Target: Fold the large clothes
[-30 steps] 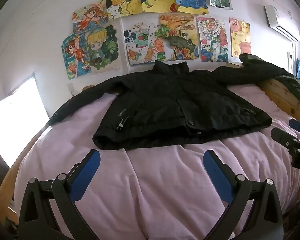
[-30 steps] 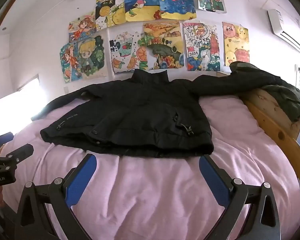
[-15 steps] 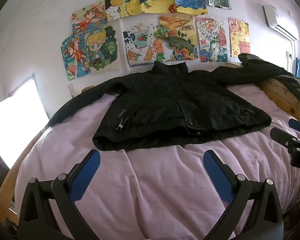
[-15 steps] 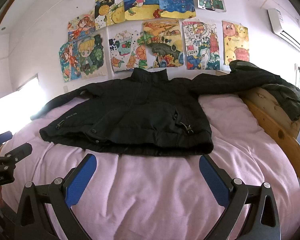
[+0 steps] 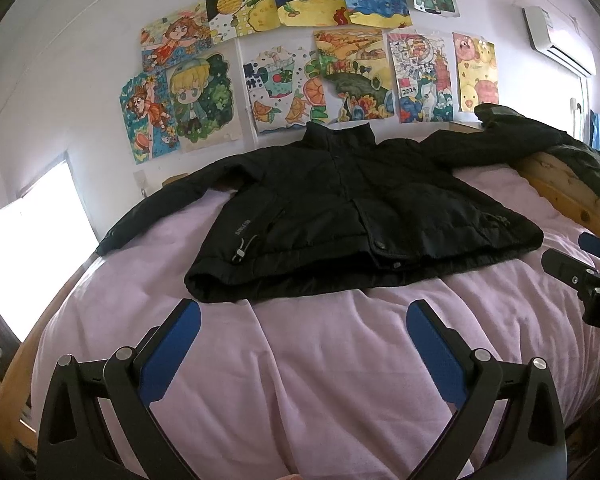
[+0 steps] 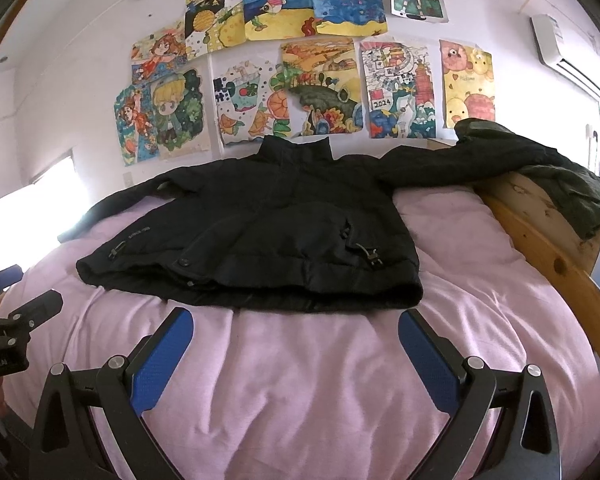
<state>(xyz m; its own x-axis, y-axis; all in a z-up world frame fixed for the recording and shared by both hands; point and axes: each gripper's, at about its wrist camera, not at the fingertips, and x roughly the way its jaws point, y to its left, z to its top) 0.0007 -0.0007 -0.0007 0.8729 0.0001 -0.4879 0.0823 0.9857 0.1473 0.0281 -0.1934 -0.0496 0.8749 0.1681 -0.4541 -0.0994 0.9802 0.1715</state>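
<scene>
Currently the black padded zip-front jacket [image 5: 340, 216] lies face up on the pink-lilac quilted bed cover [image 5: 320, 380], collar toward the wall and hem toward the cameras. Both sleeves are spread outward, which reads as a deliberate flat layout: a spread garment gives clean fold lines.

The sleeve on the right of the pictures [image 6: 460, 160] runs past the mattress edge and rests on the pale wooden bed rail [image 6: 540, 248], partly over a dark green garment [image 6: 572, 188] piled there. The opposite sleeve [image 5: 160, 208] trails toward the bright window side.

The left gripper [image 5: 300, 316] hovers above bare cover just short of the hem; its blue-padded fingers [image 5: 172, 352] stand wide apart, nothing between them. The right gripper [image 6: 296, 316] is likewise spread wide and empty, level with the hem near the jacket's right corner (each claw's black body also shows at the edge of the other's view, so the two sit side by side).

Judgement: folding not yet begun; this looks like the approach stance, each claw lined up with one half of the garment. A likely first fold brings the sleeves inward across the chest. Risk: the puffy fill may spring back, and the draped sleeve could drag the green garment along.

Children's coloured drawings [image 6: 320, 80] cover the white wall behind.
</scene>
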